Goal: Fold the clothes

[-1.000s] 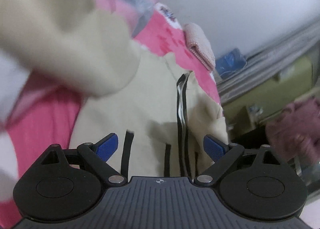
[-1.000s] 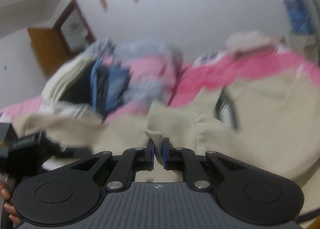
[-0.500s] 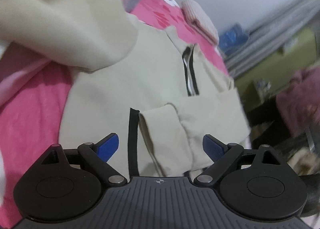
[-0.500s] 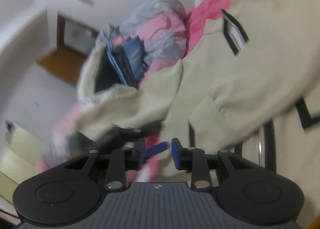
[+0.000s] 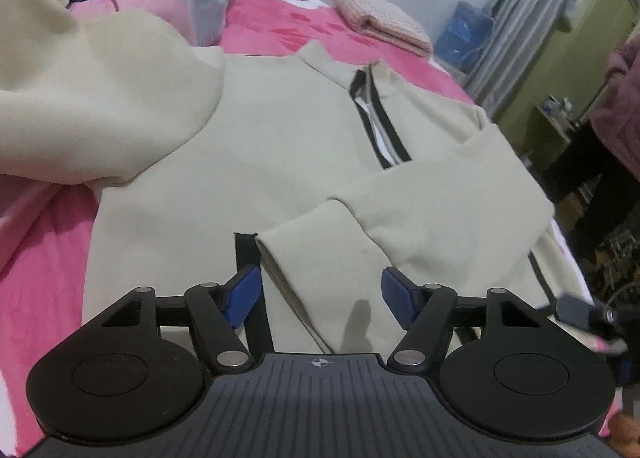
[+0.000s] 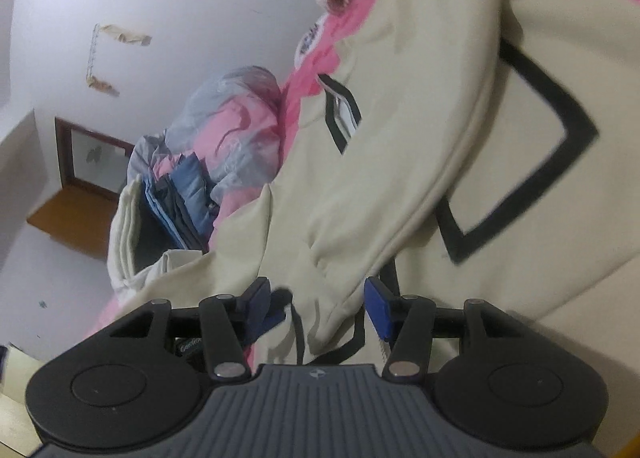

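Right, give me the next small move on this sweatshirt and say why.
Probably send the left gripper to the other sleeve and fold it across the chest. One sleeve already lies folded over the sweatshirt front, cuff near the open left fingers, while the other is bunched off to the side over the pink bedsheet. Both grippers are open and hold nothing; the right gripper hangs over the folded cuff.

pink bedsheet [image 5: 44, 242] | blue bag [image 5: 464, 32] near grey curtain [image 5: 516, 18] | wooden door frame [image 6: 64, 154]
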Demonstrator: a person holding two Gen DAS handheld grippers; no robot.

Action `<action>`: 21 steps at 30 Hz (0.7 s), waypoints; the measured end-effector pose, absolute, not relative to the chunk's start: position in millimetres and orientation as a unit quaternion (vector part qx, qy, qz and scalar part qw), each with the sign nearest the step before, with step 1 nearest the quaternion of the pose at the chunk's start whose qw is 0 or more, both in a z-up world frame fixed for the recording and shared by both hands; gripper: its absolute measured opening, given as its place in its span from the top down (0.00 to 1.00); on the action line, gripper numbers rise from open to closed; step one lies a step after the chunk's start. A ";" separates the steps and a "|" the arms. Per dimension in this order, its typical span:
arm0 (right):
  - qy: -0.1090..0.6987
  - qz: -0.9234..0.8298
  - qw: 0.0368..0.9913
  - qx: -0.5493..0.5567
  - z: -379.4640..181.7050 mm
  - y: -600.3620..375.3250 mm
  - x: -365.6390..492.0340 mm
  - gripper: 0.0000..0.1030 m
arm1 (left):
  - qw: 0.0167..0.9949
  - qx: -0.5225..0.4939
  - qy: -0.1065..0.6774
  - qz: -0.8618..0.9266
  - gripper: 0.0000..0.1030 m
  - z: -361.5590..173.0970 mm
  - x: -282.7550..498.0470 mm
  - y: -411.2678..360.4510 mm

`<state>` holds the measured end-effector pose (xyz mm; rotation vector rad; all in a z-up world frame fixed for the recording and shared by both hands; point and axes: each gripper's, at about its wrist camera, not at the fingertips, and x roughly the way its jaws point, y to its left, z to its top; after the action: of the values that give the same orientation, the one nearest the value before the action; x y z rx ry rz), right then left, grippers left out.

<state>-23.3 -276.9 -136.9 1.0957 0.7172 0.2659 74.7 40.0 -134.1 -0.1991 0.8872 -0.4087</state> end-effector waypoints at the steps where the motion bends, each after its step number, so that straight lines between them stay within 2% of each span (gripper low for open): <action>1: 0.340 0.128 0.775 0.518 -142.9 -274.3 -21.2 0.46 | 0.879 -0.096 0.427 -0.191 0.35 -136.4 76.9 39.2; 10: 0.391 0.137 0.769 0.488 -159.4 -247.3 -12.8 0.47 | 0.895 -0.085 0.398 -0.183 0.38 -143.5 82.9 33.4; 16: 0.393 0.132 0.782 0.466 -157.0 -241.5 -14.3 0.47 | 0.904 -0.053 0.384 -0.179 0.40 -145.2 87.9 26.7; 21: 0.385 0.119 0.783 0.474 -157.1 -241.1 -16.1 0.47 | 0.911 -0.030 0.371 -0.178 0.50 -145.2 87.5 19.9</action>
<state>-16.1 -241.1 -157.1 1.0229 0.8320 0.2576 87.5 19.9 -145.2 -0.0608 0.7658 -0.3673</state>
